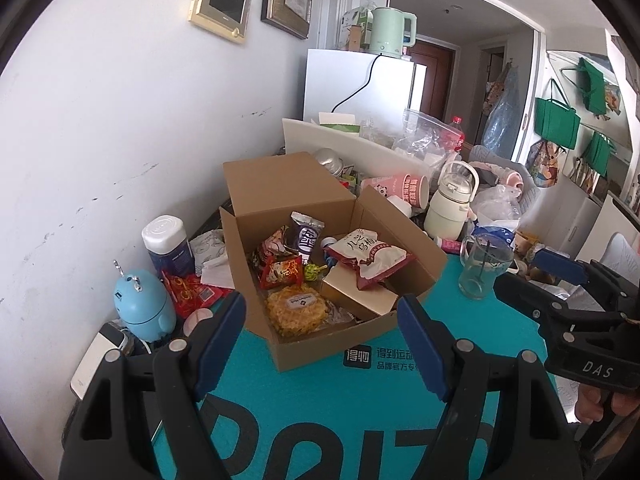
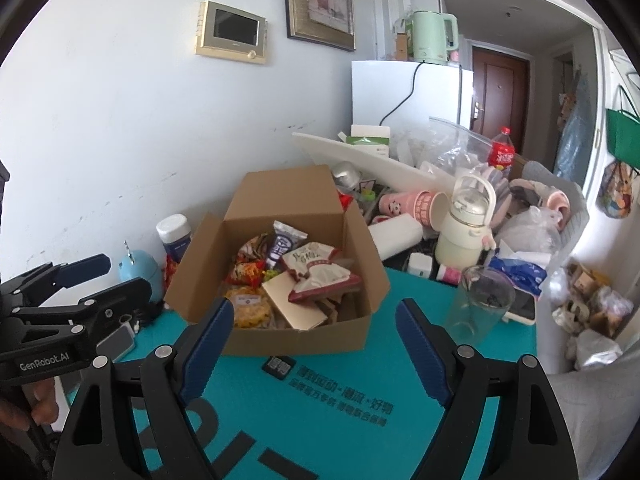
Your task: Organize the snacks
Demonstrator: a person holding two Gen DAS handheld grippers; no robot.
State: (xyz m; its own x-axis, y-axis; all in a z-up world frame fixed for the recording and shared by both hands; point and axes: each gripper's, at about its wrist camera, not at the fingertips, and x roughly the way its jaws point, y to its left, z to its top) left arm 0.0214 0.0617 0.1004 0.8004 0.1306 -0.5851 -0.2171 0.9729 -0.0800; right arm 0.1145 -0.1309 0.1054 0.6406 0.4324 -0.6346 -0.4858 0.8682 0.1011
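Observation:
An open brown cardboard box (image 1: 420, 258) (image 2: 304, 338) stands on a teal surface (image 1: 340, 412) (image 2: 320, 420). Inside lie a white and maroon snack bag (image 1: 368, 258) (image 2: 318, 274), a gold box (image 1: 352, 294) (image 2: 294, 306), a round yellow noodle cake (image 1: 296, 308) (image 2: 250, 308), red packets (image 1: 280, 270) and a purple wrapped bar (image 1: 306, 236) (image 2: 284, 244). My left gripper (image 1: 322, 344) is open and empty, just in front of the box. My right gripper (image 2: 314, 344) is open and empty, also in front of the box.
A clear glass (image 1: 482, 266) (image 2: 478, 304) stands right of the box, with a cream bottle (image 1: 450, 204) (image 2: 464, 224) and pink cups (image 2: 416, 206) behind. A blue toy (image 1: 144, 304), a white-capped jar (image 1: 168, 246) and red packets (image 1: 188, 292) sit left by the wall. Clutter fills the back right.

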